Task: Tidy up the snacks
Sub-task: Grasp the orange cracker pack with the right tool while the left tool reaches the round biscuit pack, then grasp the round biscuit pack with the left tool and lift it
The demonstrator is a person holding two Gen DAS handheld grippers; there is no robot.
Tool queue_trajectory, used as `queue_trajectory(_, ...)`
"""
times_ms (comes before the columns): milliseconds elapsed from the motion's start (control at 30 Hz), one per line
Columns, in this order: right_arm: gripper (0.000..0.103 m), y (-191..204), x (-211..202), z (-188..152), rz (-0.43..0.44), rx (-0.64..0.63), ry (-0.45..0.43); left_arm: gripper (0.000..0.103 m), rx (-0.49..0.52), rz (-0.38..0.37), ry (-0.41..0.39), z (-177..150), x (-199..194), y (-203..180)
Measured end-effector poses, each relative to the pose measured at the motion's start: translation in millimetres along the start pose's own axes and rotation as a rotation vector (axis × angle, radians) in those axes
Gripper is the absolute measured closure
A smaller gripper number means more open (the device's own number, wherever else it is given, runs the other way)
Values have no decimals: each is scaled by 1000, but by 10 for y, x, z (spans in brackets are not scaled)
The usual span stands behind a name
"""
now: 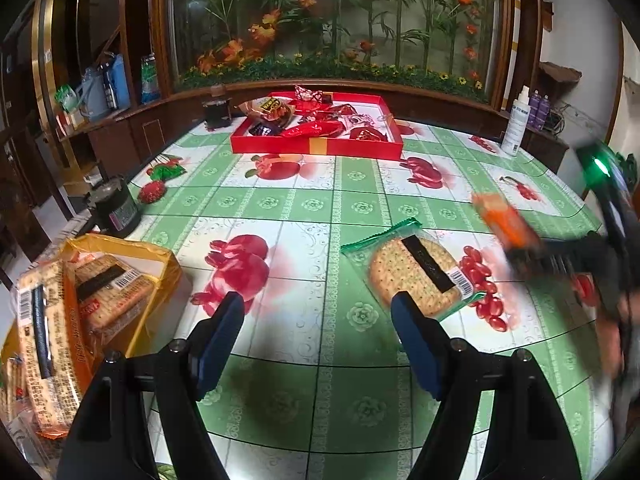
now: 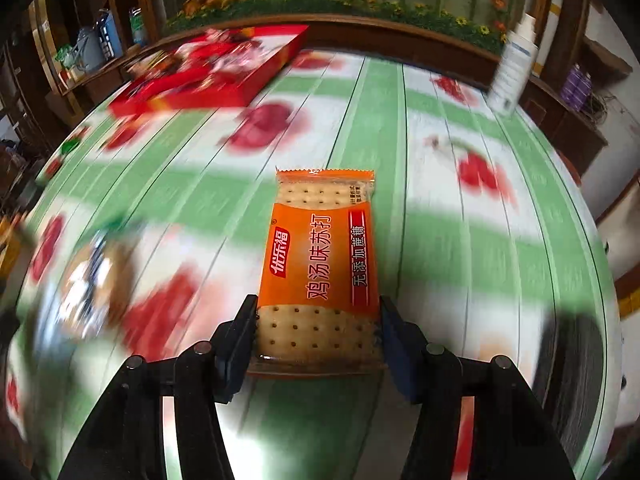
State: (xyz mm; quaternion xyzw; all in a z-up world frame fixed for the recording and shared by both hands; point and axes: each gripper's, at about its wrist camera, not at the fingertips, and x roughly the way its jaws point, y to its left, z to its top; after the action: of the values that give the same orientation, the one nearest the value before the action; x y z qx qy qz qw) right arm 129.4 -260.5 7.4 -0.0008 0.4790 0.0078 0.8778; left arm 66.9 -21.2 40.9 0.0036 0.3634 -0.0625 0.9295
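Orange cracker packet (image 2: 320, 264) clamped in right hand-held gripper (image 2: 318, 336), long axis pointing forward, left hand-held gripper (image 1: 316, 332) open, empty

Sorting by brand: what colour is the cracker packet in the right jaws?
Orange cracker packet, clearest in the right wrist view.

Lots of open table in the middle

The tablecloth (image 1: 320, 208) is bare between the red box (image 1: 316, 148) at the back, the yellow bag (image 1: 160, 264) on the left and the round cracker pack (image 1: 416, 276).
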Motion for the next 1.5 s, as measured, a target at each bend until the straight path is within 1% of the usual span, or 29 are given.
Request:
queue_trajectory(33,42,64,-108,-174,17,15,6,28,-8,-21,9,5,3,9)
queue_trajectory(100,42,176,-257,-460,1,38,7,28,-26,-60,21,15,9,19)
queue_trajectory(133,41,203,-316,-574,1,55,-7,28,-28,-78,27,16,15,13)
queue_trajectory(167,41,251,-373,-701,2,53,-33,25,-32,-91,35,19,27,2)
queue_trajectory(200,42,271,-403,-762,-1,52,-53,22,-41,-118,58,18,57,-14)
queue_trajectory(233,42,288,-432,-845,-10,53,-80,22,-44,-134,82,19,84,-38)
queue_trajectory(267,42,284,-450,-877,-4,46,-80,22,-51,-141,110,32,115,-67)
queue_trajectory(300,42,291,-466,-877,14,43,-77,22,-66,-147,142,61,148,-104)
queue_trajectory(333,41,271,-470,-867,51,50,-81,21,-79,-164,170,112,178,-150)
queue_trajectory(367,41,261,-465,-850,55,53,-85,18,-85,-177,198,170,220,-199)
queue_trajectory(400,41,274,-459,-846,46,44,-90,14,-78,-165,222,224,270,-255)
queue_trajectory(433,42,291,-454,-843,39,28,-93,14,-67,-124,240,298,332,-317)
queue_trajectory(533,41,260,-468,-853,64,41,-99,13,-65,-76,253,436,466,-425)
queue_trajectory(600,41,240,-470,-859,75,45,-103,13,-62,-36,283,478,570,-487)
queue_trajectory(700,41,234,-465,-854,77,41,-104,13,-28,49,288,523,701,-617)
queue_trajectory(767,41,221,-471,-860,84,49,-104,13,-36,40,309,519,784,-653)
queue_trajectory(800,41,225,-472,-860,87,51,-104,13,-35,49,320,505,834,-674)
queue_trajectory(867,41,211,-471,-855,100,59,-103,10,-41,60,317,478,885,-680)
queue_trajectory(900,41,204,-469,-853,104,64,-102,10,-47,56,323,451,913,-674)
queue_trajectory(933,41,207,-468,-851,105,64,-101,10,-56,32,337,411,941,-667)
queue_trajectory(967,41,201,-467,-851,103,61,-102,11,-58,13,335,369,946,-670)
queue_trajectory(1033,41,208,-465,-851,94,56,-103,14,-24,6,275,295,878,-698)
queue_trajectory(1067,41,219,-465,-854,90,50,-104,20,-5,12,263,266,856,-716)
queue_trajectory(1100,41,226,-463,-855,87,47,-104,24,17,18,242,231,810,-720)
queue_trajectory(1233,41,252,-466,-864,85,34,-104,27,25,-34,225,63,614,-604)
queue_trajectory(1333,41,260,-480,-870,109,36,-97,27,41,-60,216,-108,415,-498)
queue_trajectory(1400,41,284,-494,-874,127,31,-97,27,30,-83,199,-186,314,-411)
queue_trajectory(1500,41,363,-564,-884,122,6,-128,27,-4,-132,166,-259,197,-325)
